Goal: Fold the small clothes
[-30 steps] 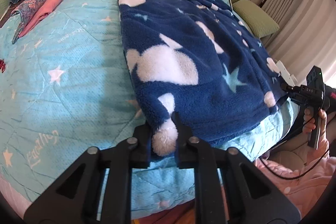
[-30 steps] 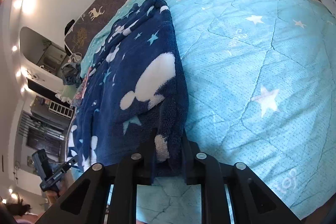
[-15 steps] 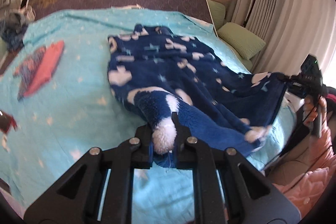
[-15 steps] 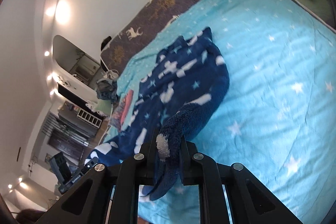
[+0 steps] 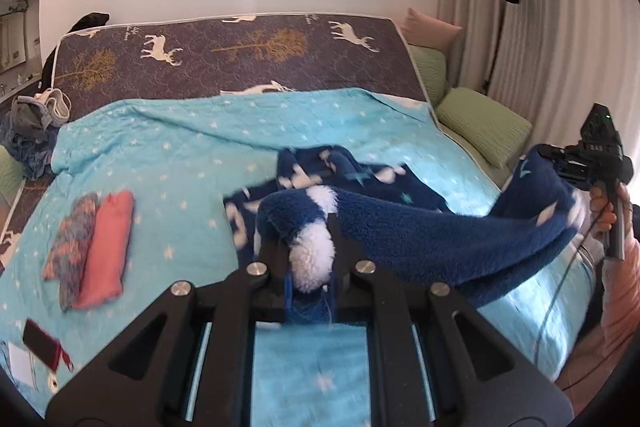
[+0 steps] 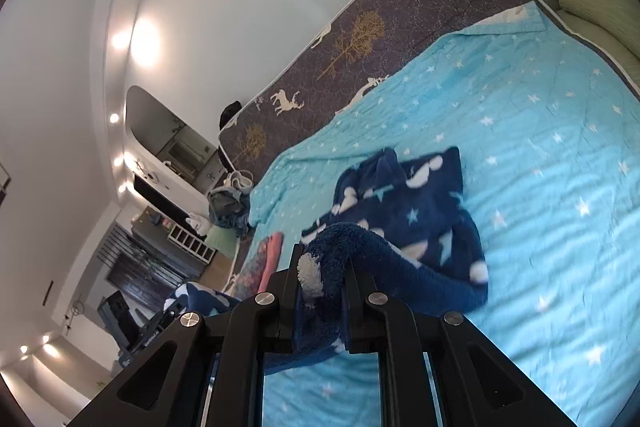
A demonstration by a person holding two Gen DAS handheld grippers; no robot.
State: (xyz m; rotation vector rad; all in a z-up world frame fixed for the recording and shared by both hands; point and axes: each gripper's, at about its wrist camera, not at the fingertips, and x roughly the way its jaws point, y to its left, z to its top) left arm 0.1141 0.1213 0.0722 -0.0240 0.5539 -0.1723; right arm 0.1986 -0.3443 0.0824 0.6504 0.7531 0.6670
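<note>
A navy fleece garment (image 5: 420,227) with white shapes and stars is lifted at its near edge above the turquoise star quilt (image 5: 180,155); its far part still lies bunched on the quilt (image 6: 412,203). My left gripper (image 5: 312,255) is shut on one near corner, a white patch showing between the jaws. My right gripper (image 6: 320,275) is shut on the other near corner. In the left wrist view the right gripper (image 5: 592,163) is at the far right, holding the stretched edge.
Folded orange and patterned clothes (image 5: 96,235) lie on the quilt's left side. A red phone (image 5: 42,347) lies near the left front edge. A pile of clothes (image 5: 32,131) sits at the back left. Green pillows (image 5: 480,127) lie along the right.
Both grippers have risen and pulled back, lifting the garment's near edge off the quilt. The garment went from spread flat to bunched at the far end and hanging between the grippers.
</note>
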